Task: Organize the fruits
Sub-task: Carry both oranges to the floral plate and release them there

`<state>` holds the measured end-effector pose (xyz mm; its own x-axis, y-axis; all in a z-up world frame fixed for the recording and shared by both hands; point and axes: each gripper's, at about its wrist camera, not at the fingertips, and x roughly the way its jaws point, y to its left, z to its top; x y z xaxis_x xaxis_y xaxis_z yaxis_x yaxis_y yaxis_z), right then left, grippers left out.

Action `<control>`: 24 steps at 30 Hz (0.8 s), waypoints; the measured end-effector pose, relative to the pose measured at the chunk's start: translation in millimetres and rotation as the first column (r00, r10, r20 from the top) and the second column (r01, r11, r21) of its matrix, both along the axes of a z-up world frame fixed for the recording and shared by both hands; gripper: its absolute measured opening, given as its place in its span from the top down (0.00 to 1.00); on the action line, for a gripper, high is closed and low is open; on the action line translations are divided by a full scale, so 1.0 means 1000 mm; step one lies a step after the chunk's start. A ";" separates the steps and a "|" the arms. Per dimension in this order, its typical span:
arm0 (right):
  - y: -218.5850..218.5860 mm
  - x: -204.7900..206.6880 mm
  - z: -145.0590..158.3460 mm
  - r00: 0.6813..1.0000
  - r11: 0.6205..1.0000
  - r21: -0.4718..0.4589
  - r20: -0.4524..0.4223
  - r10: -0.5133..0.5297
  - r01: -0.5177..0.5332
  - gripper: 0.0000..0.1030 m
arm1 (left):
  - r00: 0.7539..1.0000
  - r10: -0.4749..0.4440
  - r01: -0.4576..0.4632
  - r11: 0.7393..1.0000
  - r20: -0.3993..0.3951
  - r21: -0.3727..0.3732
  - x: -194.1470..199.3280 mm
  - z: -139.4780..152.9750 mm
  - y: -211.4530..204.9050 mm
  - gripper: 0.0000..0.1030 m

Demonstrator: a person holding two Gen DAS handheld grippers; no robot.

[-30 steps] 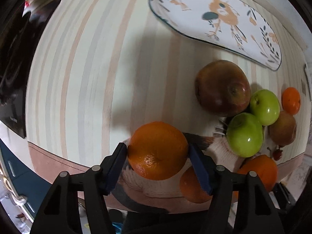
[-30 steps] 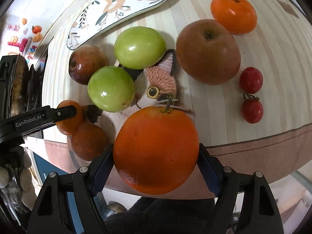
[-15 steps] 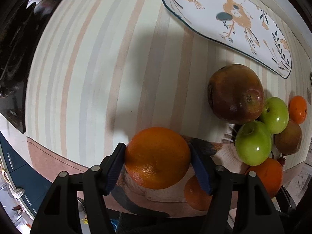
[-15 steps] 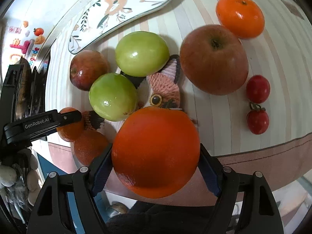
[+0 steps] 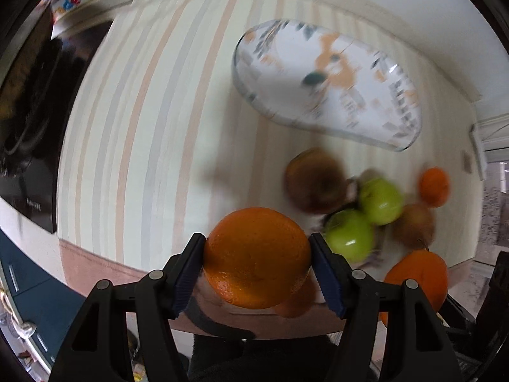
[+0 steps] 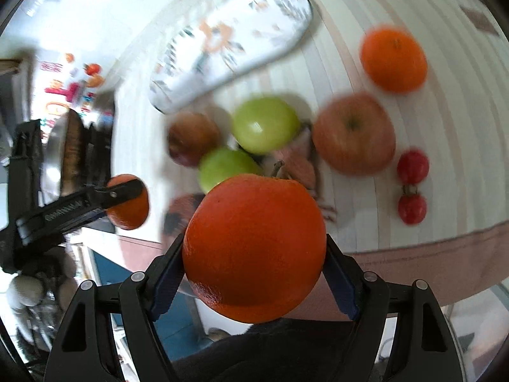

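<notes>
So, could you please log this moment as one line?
left gripper: shut on orange | right gripper: shut on orange | plate: bare

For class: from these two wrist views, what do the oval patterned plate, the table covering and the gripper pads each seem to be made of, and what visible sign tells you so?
Oval plate: probably glazed ceramic; white with a printed pattern and a thin raised rim, though blurred.
Table covering: looks like matte striped cloth or vinyl; which one is unclear.
Pads of the left gripper: apparently ribbed blue rubber or soft plastic, pressed against an orange.
</notes>
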<state>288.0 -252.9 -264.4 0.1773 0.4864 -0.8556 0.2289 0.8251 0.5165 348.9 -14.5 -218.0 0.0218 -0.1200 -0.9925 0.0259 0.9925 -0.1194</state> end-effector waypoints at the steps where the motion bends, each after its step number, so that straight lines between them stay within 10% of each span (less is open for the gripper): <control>1: -0.003 0.007 0.009 1.000 1.000 0.002 0.019 0.008 -0.008 0.20 | 1.000 -0.004 0.004 1.000 0.011 -0.015 0.012 0.010 -0.003 0.38; 8: -0.021 0.101 0.040 0.991 0.997 -0.067 0.129 0.040 -0.032 0.20 | 0.998 -0.037 0.039 0.998 0.053 -0.051 0.095 0.039 -0.052 0.38; 24: 0.000 0.261 -0.045 0.978 0.950 -0.234 -0.031 0.205 -0.206 0.20 | 0.990 -0.057 0.062 0.997 -0.129 0.037 0.224 -0.062 -0.075 0.38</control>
